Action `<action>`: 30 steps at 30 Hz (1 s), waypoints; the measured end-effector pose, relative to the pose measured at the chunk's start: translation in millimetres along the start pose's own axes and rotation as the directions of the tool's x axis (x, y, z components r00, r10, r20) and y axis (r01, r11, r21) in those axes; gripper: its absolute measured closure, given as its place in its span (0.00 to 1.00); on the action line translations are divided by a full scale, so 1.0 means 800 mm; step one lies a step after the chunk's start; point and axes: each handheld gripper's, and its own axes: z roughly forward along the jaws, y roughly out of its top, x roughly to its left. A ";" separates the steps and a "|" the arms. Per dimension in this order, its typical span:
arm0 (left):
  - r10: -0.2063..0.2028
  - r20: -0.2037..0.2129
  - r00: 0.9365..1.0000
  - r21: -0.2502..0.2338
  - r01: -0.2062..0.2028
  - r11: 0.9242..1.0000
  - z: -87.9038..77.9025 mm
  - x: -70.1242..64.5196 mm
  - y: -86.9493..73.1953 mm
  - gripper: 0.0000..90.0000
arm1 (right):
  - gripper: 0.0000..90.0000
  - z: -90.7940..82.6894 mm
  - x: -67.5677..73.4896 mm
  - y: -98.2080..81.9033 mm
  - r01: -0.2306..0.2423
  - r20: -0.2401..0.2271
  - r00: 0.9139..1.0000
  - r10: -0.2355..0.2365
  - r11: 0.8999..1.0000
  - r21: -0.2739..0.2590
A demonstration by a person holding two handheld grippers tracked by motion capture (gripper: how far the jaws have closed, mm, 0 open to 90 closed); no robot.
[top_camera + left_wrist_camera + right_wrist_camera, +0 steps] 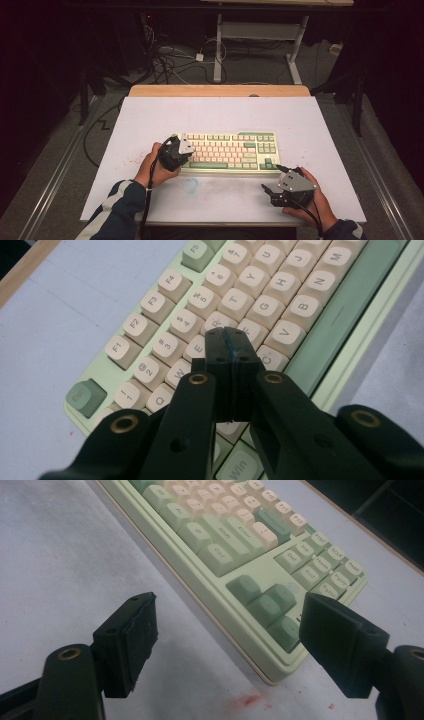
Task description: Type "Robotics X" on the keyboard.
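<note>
Green-and-cream keyboard (280, 305) under the left gripper (231, 347), jaws pressed together, right gripper (227, 640) jaws wide beside it.

**A:** What is the keyboard (227, 151) made of?

**B:** Smooth plastic: a pale green case with a faint satin sheen and matt cream and green keycaps (235, 302) carrying printed legends.

**A:** And the surface beneath it?

**B:** A matt white table top (310, 125), slightly grainy and marked with red specks (248, 700) and a faint blue smudge (191, 185). Its far edge is bare, unvarnished-looking wood (220, 90).

**A:** The grippers?

**B:** The left gripper (230, 345) and the right gripper (227, 640) are of black matt plastic, with brass-coloured metal bushings (198, 378). The pads (142, 640) look rough. A dull grey plate (296, 181) tops the right gripper.

**A:** The sleeve (117, 210)?

**B:** Dark cloth with pale stripes.
</note>
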 end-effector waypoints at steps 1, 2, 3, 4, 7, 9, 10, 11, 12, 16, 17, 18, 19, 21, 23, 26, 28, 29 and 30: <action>0.000 -0.003 1.000 0.001 0.000 1.000 0.000 0.001 0.000 0.97 | 0.27 0.000 0.000 0.000 0.000 0.000 1.000 0.000 1.000 0.000; 0.002 -0.007 1.000 -0.001 -0.002 1.000 0.001 0.002 0.000 0.97 | 0.27 0.000 0.000 0.000 -0.001 -0.001 1.000 0.001 1.000 -0.001; -0.009 -0.006 1.000 -0.004 0.009 1.000 0.001 0.003 0.000 0.97 | 0.27 0.000 0.000 0.000 0.000 -0.001 1.000 0.000 1.000 -0.001; -0.016 -0.006 1.000 -0.005 0.016 1.000 0.002 0.006 0.000 0.97 | 0.27 0.000 0.000 0.000 0.000 0.000 1.000 0.000 1.000 0.001; -0.022 -0.014 1.000 -0.005 0.022 1.000 0.003 0.010 0.000 0.97 | 0.27 0.000 0.000 -0.001 0.002 -0.001 1.000 -0.002 1.000 0.002; -0.024 -0.017 1.000 -0.001 0.024 1.000 0.005 0.012 -0.001 0.97 | 0.27 0.001 -0.001 -0.001 0.001 0.000 1.000 -0.001 1.000 0.003; -0.026 -0.016 1.000 0.001 0.026 1.000 0.006 0.013 -0.001 0.97 | 0.27 0.000 -0.001 -0.001 0.001 -0.002 1.000 -0.001 1.000 0.003; -0.034 -0.014 0.999 0.002 0.034 0.999 0.006 0.013 -0.001 0.97 | 0.27 0.000 0.000 -0.001 0.002 -0.002 1.000 -0.002 1.000 0.003; -0.031 -0.018 0.999 0.004 0.031 1.000 0.007 0.014 -0.002 0.97 | 0.27 0.001 0.000 0.000 0.003 -0.002 1.000 -0.003 1.000 0.003; -0.028 -0.026 0.999 0.016 0.029 0.999 0.010 0.015 -0.004 0.97 | 0.27 0.001 0.000 0.000 0.003 -0.005 1.000 -0.003 1.000 0.005; -0.030 -0.027 0.999 0.019 0.031 0.999 0.010 0.016 -0.004 0.97 | 0.27 0.002 0.001 0.000 0.005 -0.007 1.000 -0.005 1.000 0.005; -0.036 -0.024 0.999 0.020 0.037 0.999 0.010 0.015 -0.005 0.97 | 0.27 0.002 0.001 0.000 0.007 -0.007 1.000 -0.007 1.000 0.006; -0.034 -0.025 0.999 0.019 0.035 0.999 0.011 0.015 -0.005 0.97 | 0.27 0.001 0.001 0.000 0.009 -0.007 1.000 -0.009 1.000 0.006; -0.032 -0.025 0.999 0.018 0.033 0.999 0.011 0.014 -0.005 0.97 | 0.27 0.001 0.001 0.000 0.006 -0.006 1.000 -0.006 1.000 0.004; -0.032 -0.026 0.999 0.019 0.032 0.999 0.011 0.014 -0.006 0.97 | 0.27 0.001 0.000 0.000 0.004 -0.005 1.000 -0.004 1.000 0.004; -0.032 -0.025 0.999 0.019 0.032 0.999 0.011 0.014 -0.006 0.97 | 0.27 0.001 0.001 0.000 0.005 -0.005 1.000 -0.005 1.000 0.004; -0.031 -0.024 0.999 0.019 0.032 0.999 0.011 0.014 -0.006 0.97 | 0.27 0.001 0.001 0.000 0.007 -0.005 1.000 -0.007 1.000 0.003; -0.030 -0.026 0.999 0.018 0.030 0.999 0.011 0.014 -0.006 0.97 | 0.27 0.001 0.000 0.000 0.006 -0.004 1.000 -0.006 1.000 0.003; -0.030 -0.026 0.999 0.018 0.031 0.999 0.011 0.014 -0.006 0.97 | 0.27 0.001 0.000 0.000 0.005 -0.005 1.000 -0.005 1.000 0.004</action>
